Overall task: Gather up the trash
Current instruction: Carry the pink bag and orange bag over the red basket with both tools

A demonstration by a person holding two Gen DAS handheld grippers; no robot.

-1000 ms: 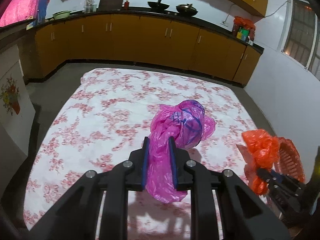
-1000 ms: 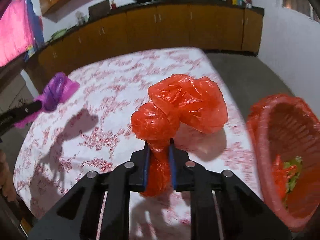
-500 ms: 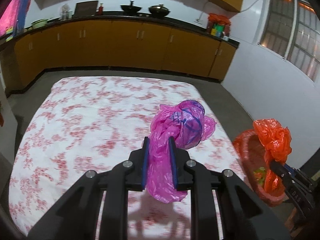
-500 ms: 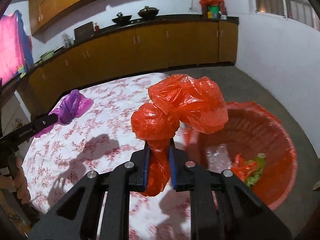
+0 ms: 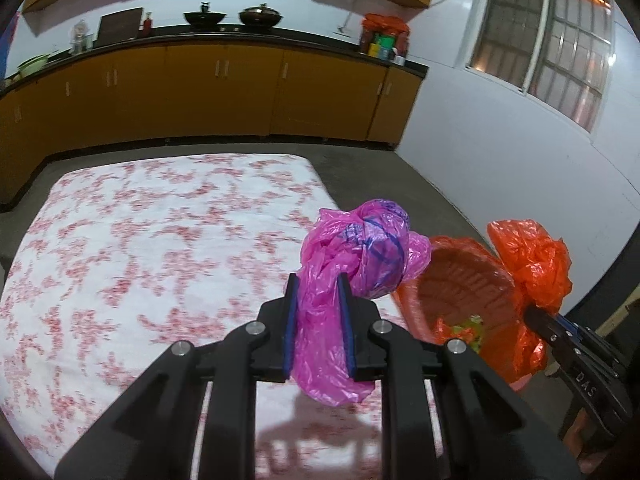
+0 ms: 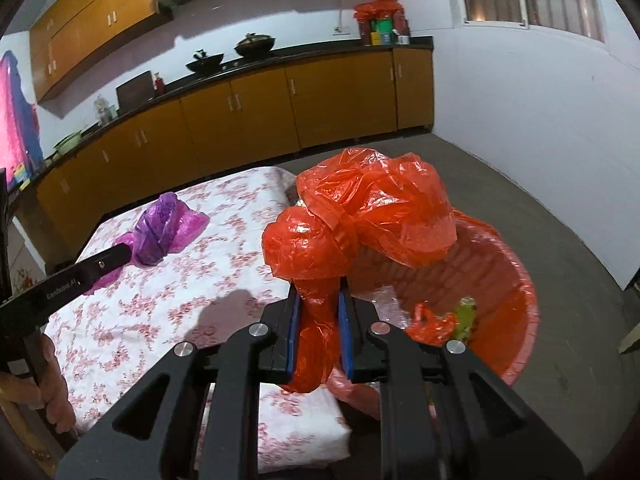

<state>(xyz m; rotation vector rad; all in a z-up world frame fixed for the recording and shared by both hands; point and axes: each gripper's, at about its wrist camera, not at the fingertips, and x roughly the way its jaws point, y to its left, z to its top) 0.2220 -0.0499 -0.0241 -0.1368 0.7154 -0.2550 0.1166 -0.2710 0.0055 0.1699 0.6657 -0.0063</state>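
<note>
My left gripper [image 5: 319,288] is shut on a crumpled pink plastic bag [image 5: 356,256], held above the right edge of the flowered table [image 5: 140,248]. My right gripper [image 6: 319,300] is shut on a knotted orange plastic bag [image 6: 360,216], which hangs over the near rim of a red plastic basket [image 6: 516,280]. In the left wrist view the basket [image 5: 460,280] stands just right of the table, and the orange bag [image 5: 532,264] hangs over its right rim. Orange and green scraps [image 6: 444,320] lie inside the basket. From the right wrist view the pink bag [image 6: 164,228] hovers over the table at left.
Yellow-brown kitchen cabinets [image 5: 200,88] with a dark counter run along the far wall, carrying pans [image 5: 260,14] and jars. A white wall with a barred window [image 5: 544,36] closes the right side. Grey floor [image 6: 540,200] surrounds the basket. A hand [image 6: 48,384] grips the left tool.
Both grippers have swung to the right with their bags. The orange bag went from over the table to over the basket, and the pink bag has come to the table's right edge beside it.
</note>
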